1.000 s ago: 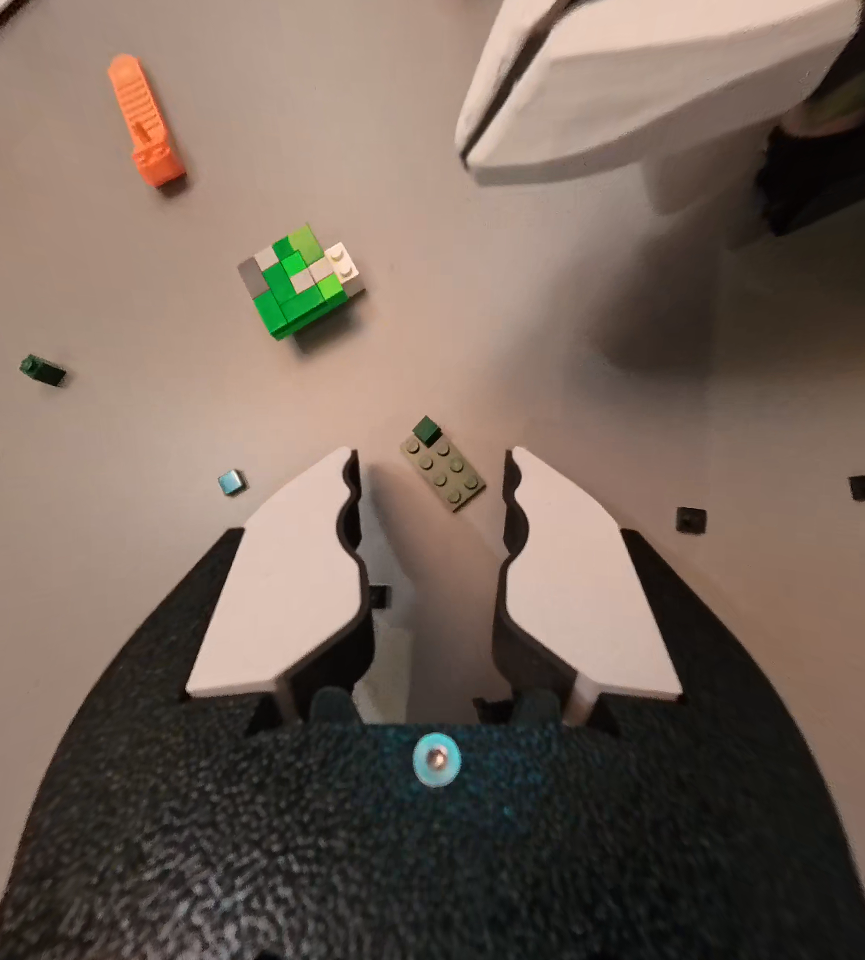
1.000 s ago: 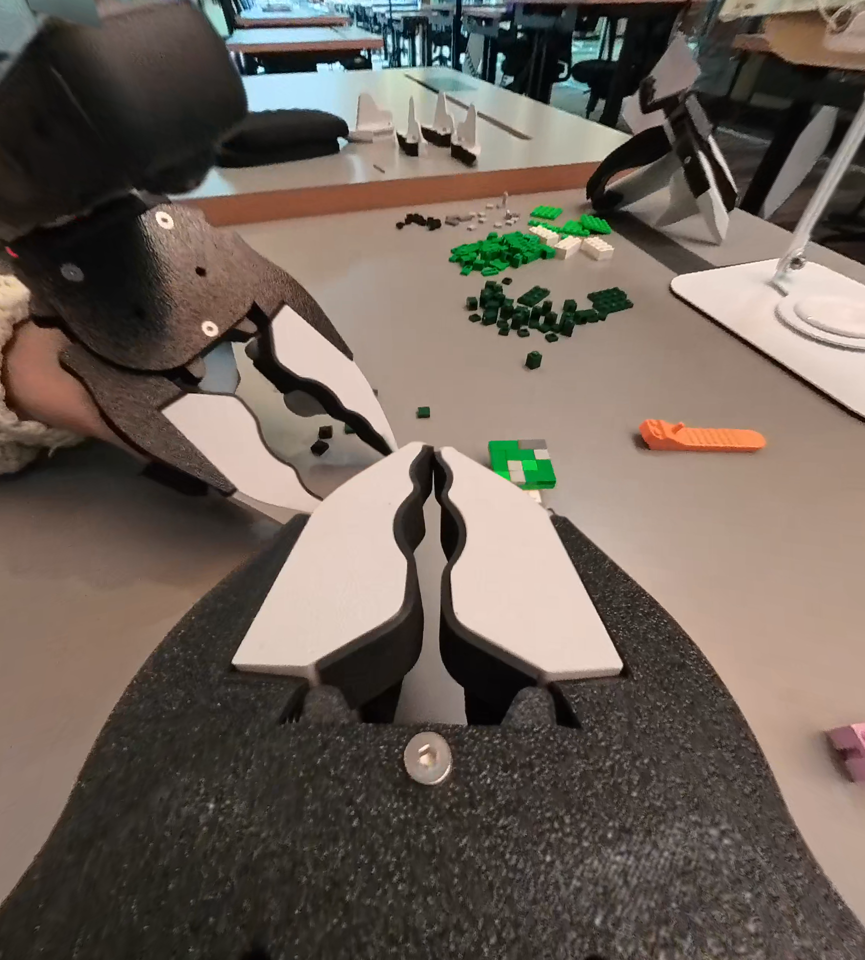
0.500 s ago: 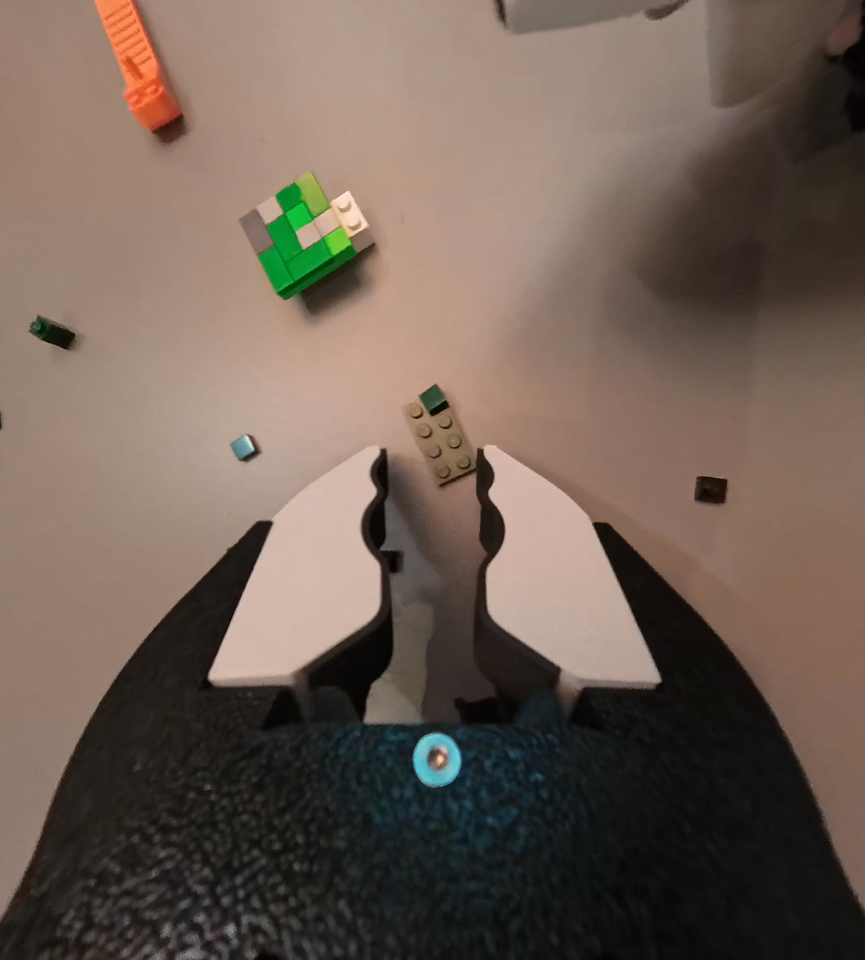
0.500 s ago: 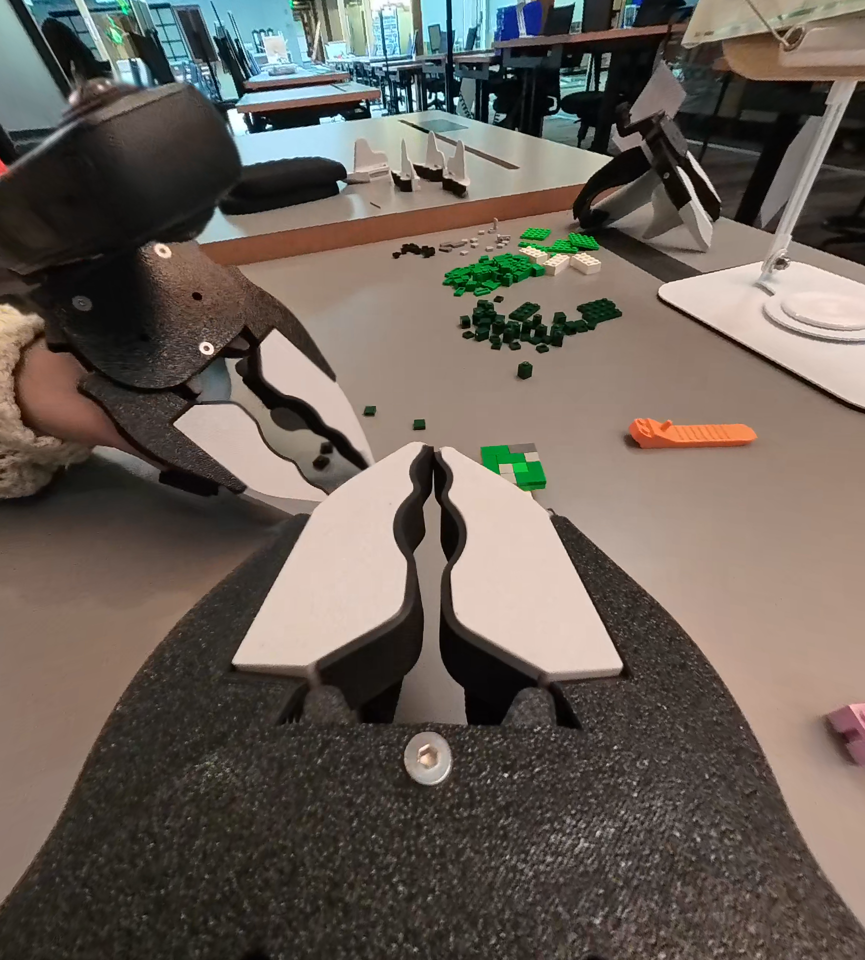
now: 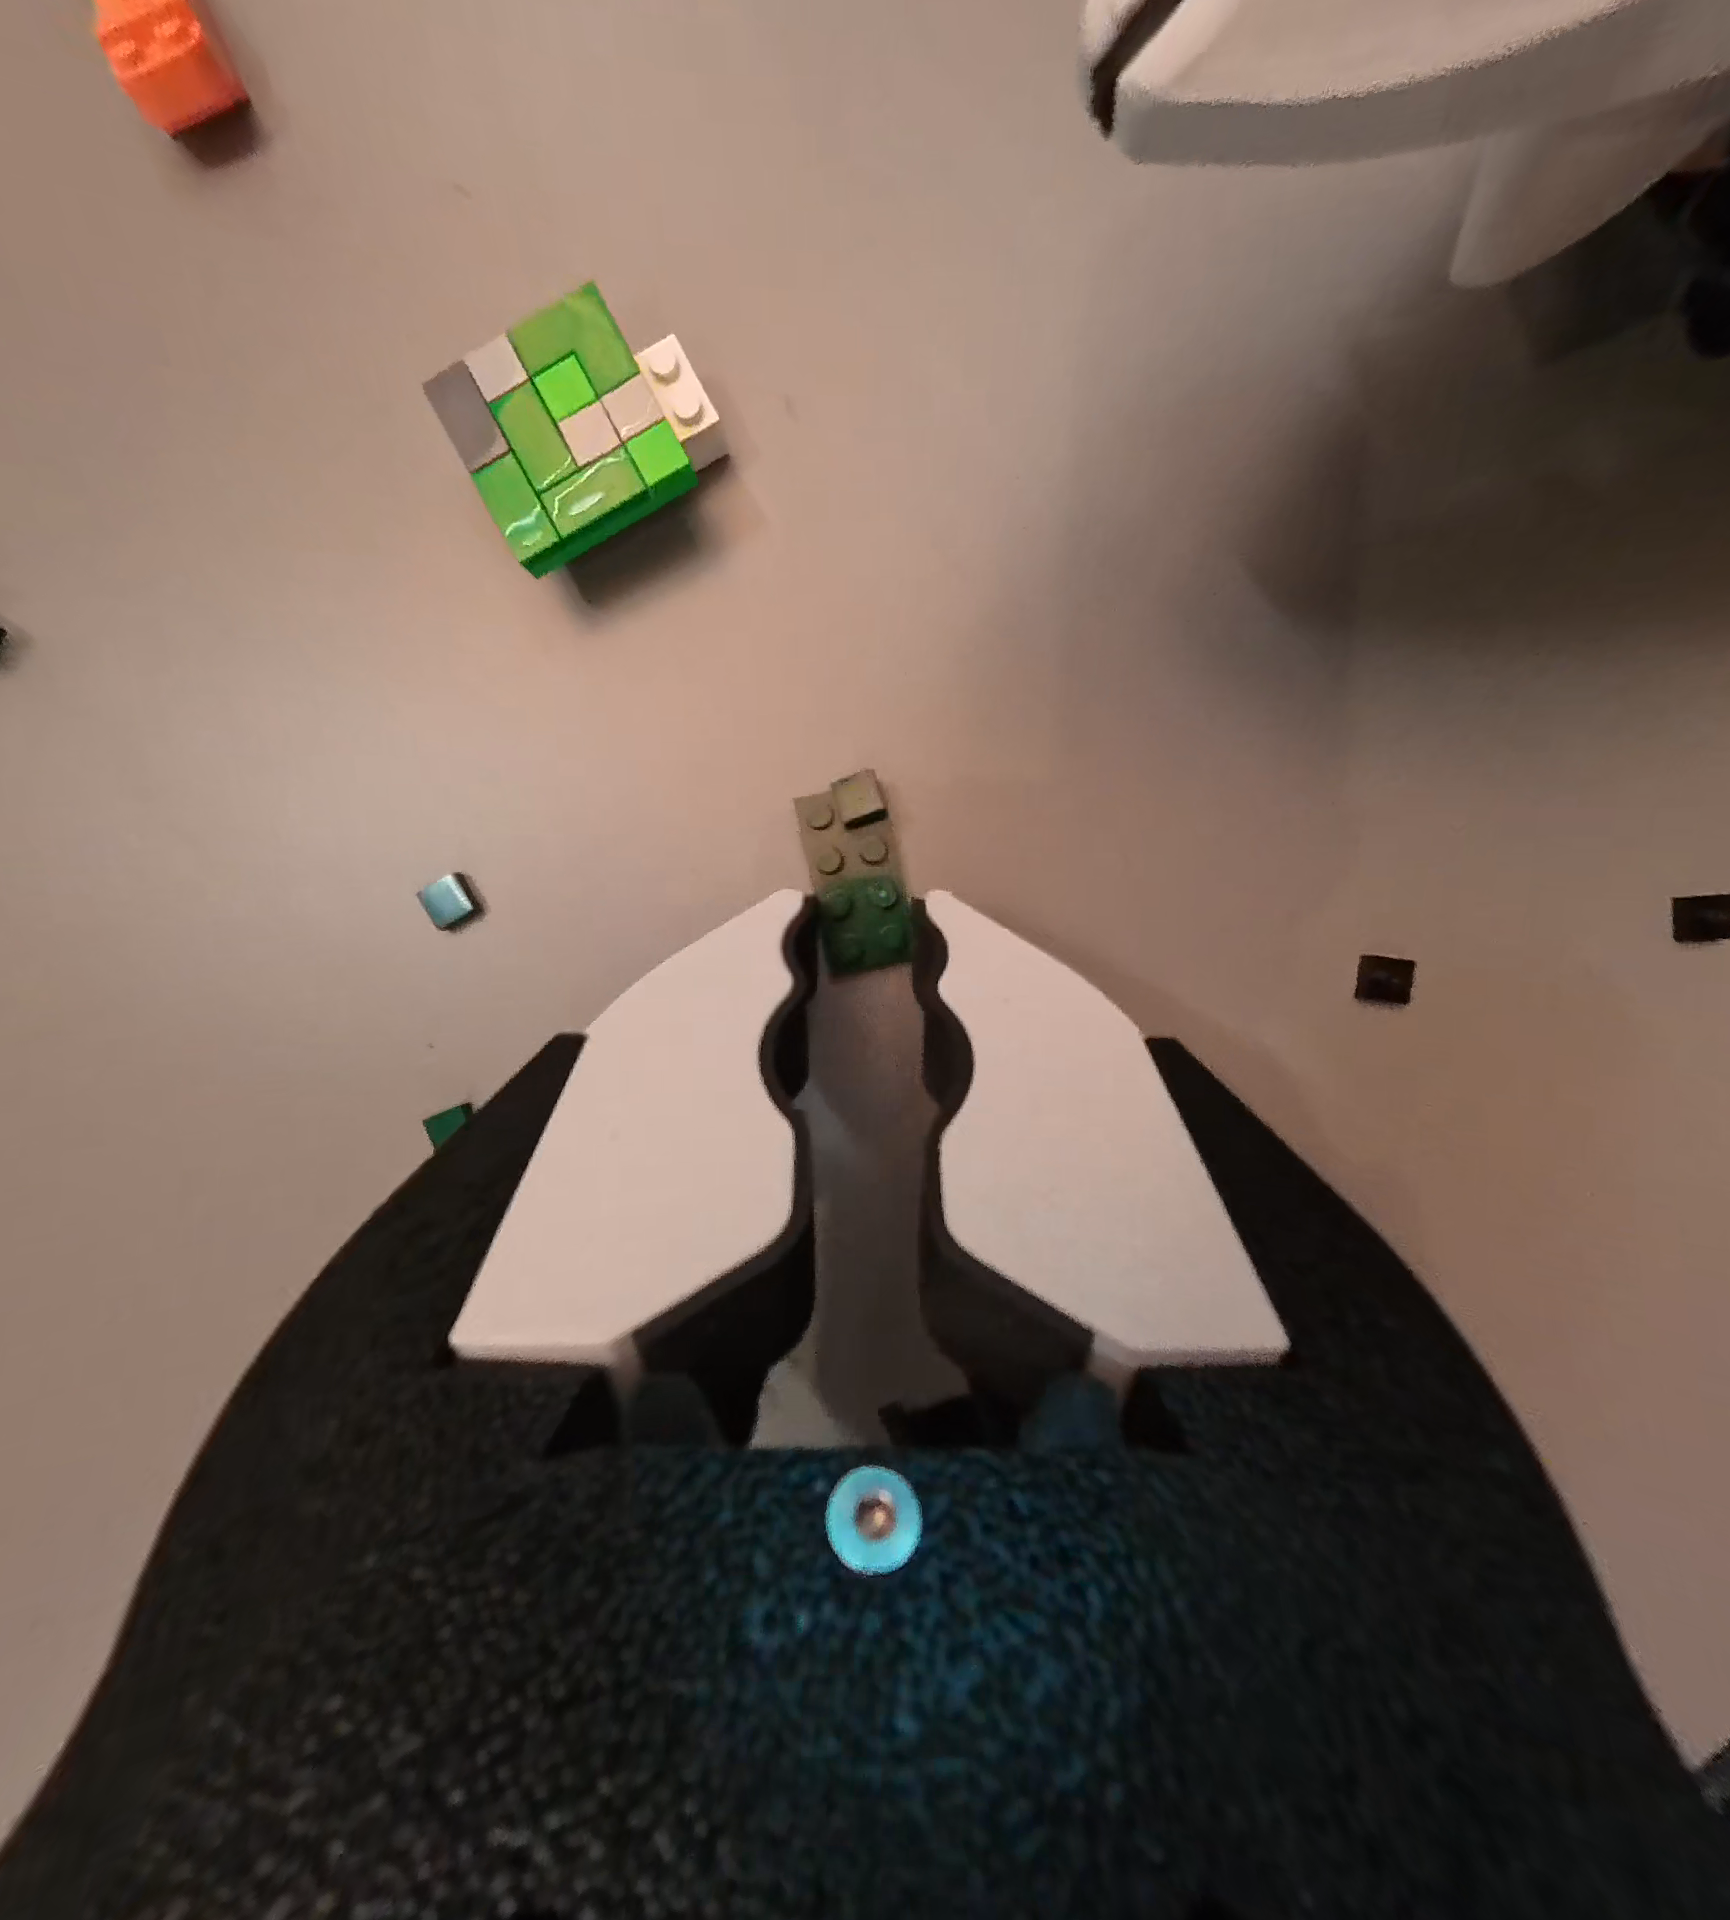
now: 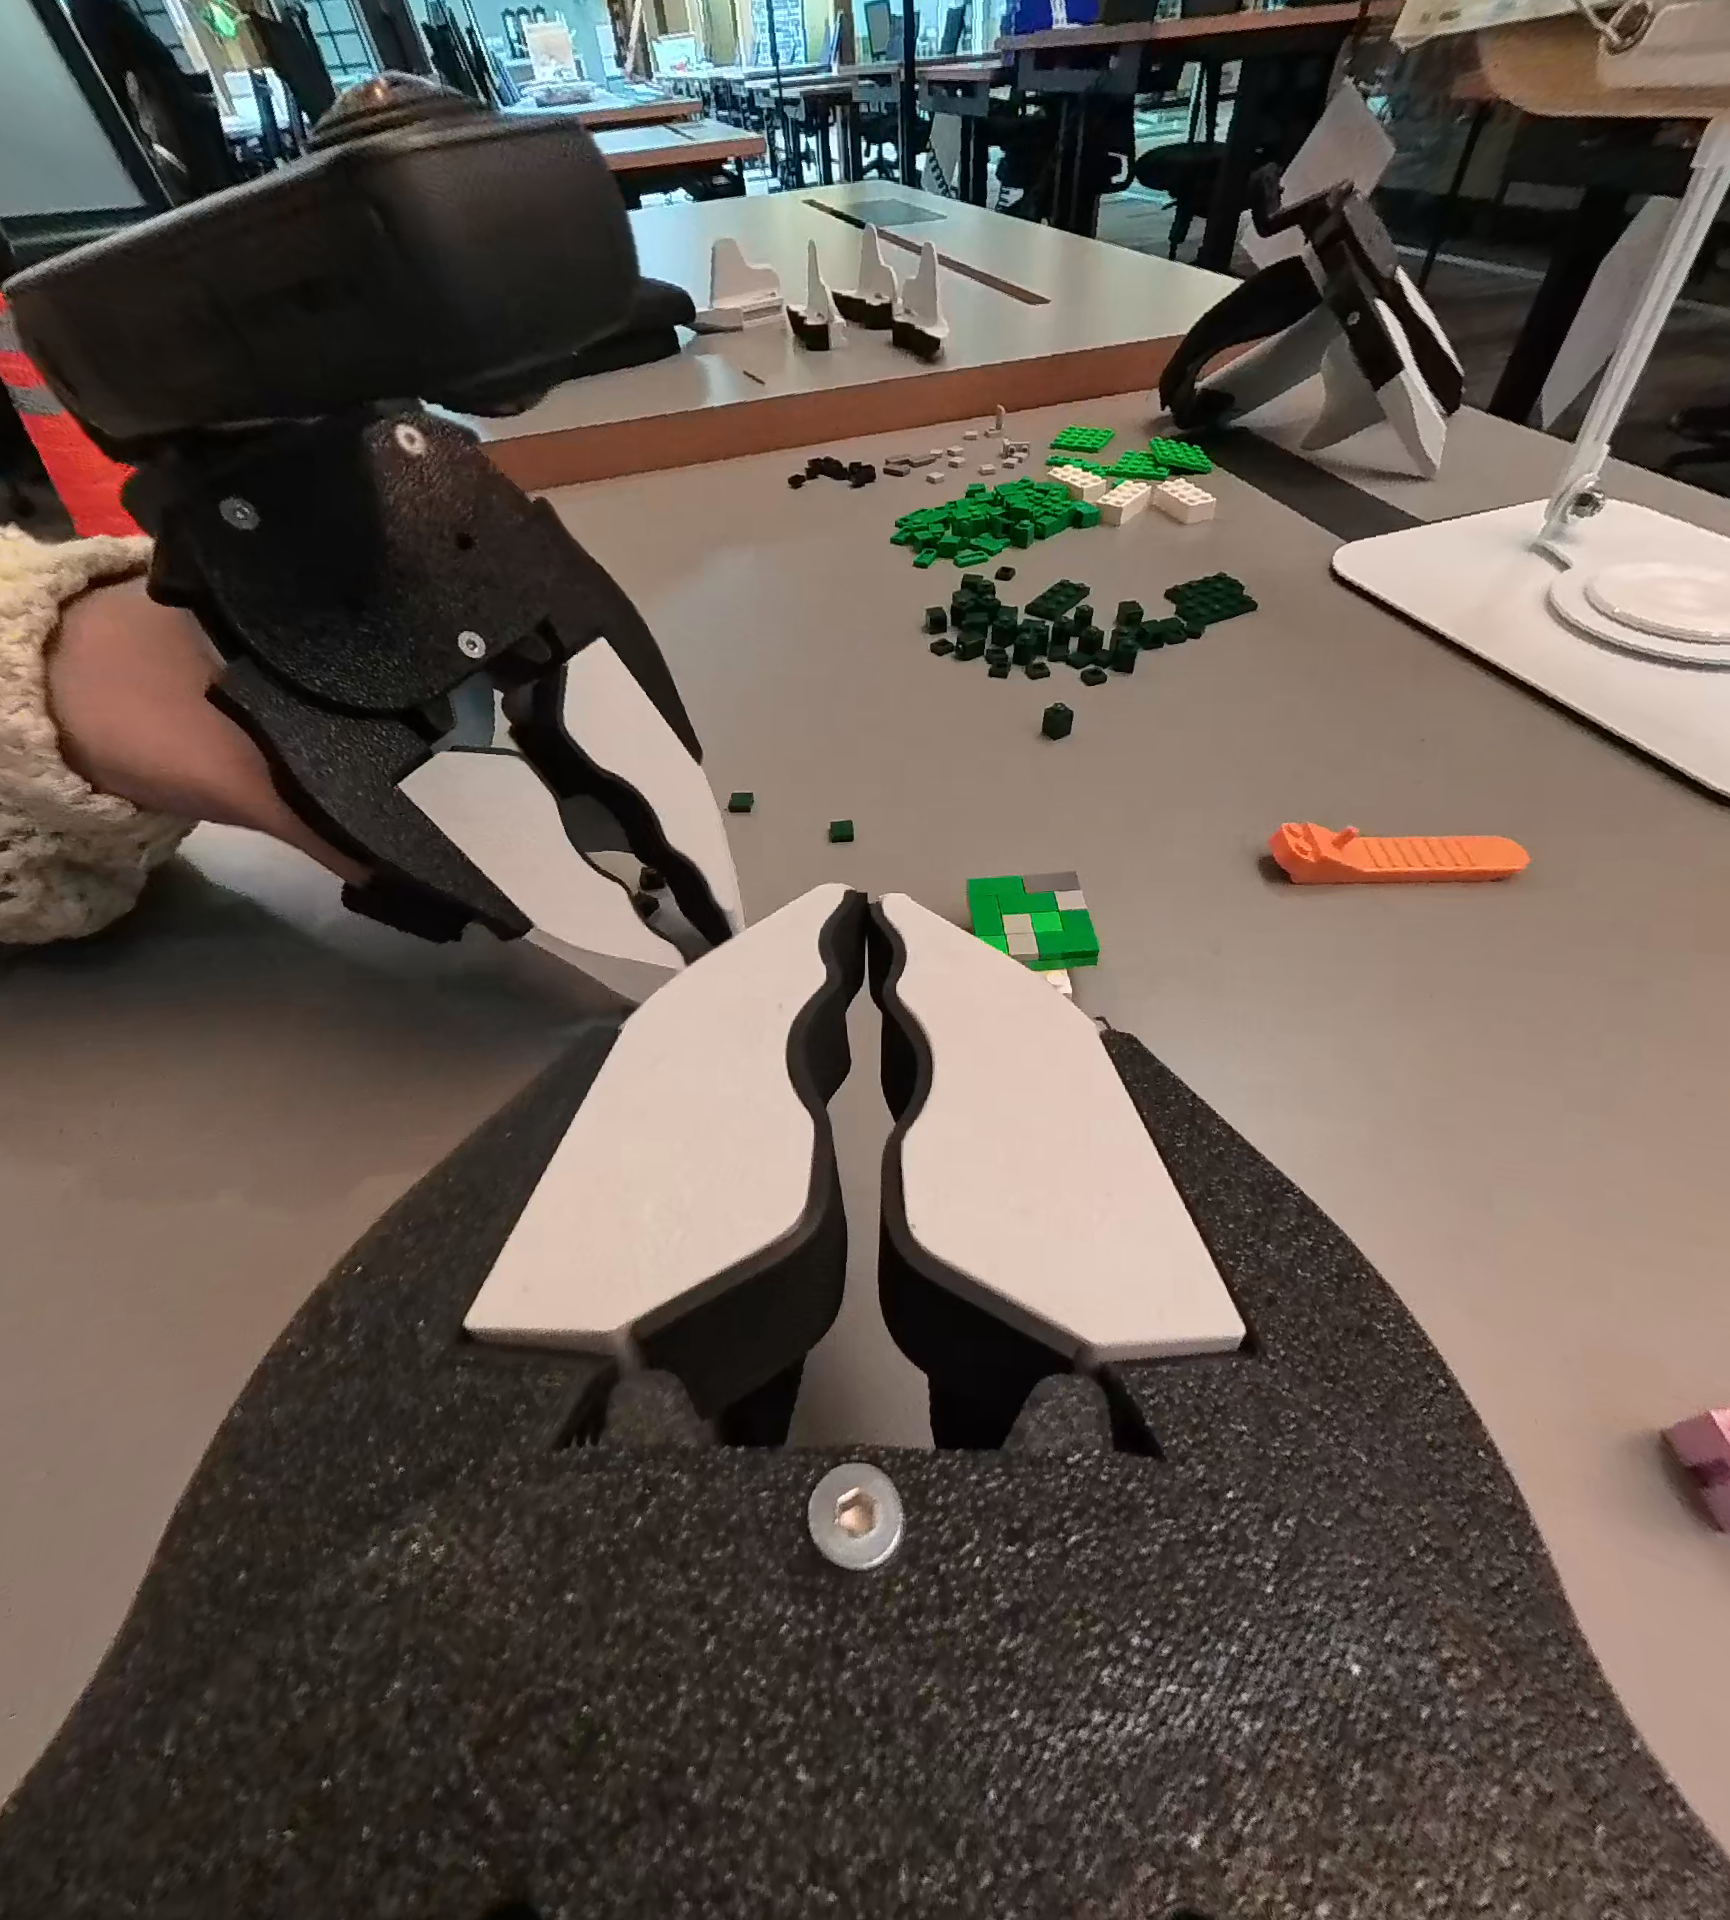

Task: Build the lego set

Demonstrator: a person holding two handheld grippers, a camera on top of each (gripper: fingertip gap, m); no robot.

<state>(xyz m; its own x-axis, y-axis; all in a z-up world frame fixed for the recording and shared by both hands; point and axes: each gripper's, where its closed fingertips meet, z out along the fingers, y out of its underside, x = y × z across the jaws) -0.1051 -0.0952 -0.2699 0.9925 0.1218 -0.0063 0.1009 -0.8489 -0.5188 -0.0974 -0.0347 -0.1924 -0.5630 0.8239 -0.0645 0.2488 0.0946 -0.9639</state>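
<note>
Left gripper pinching the plate

Left wrist view: our left gripper point(image 5: 863, 914) grasps the olive lego plate point(image 5: 856, 873) on the grey table point(image 5: 1048, 644). Right wrist view: our right gripper point(image 6: 863, 906) is clenched, empty, near the green lego block point(image 6: 1032, 920).

Grey table point(image 6: 1463, 1091), white stand base point(image 6: 1567, 644), orange cone point(image 6: 40, 416), possibly spare claw fingers point(image 6: 840, 301)

Bare table point(image 5: 1100, 644) lies open between green block point(image 5: 575, 426) and, seemingly, right tool point(image 5: 1412, 94).
</note>
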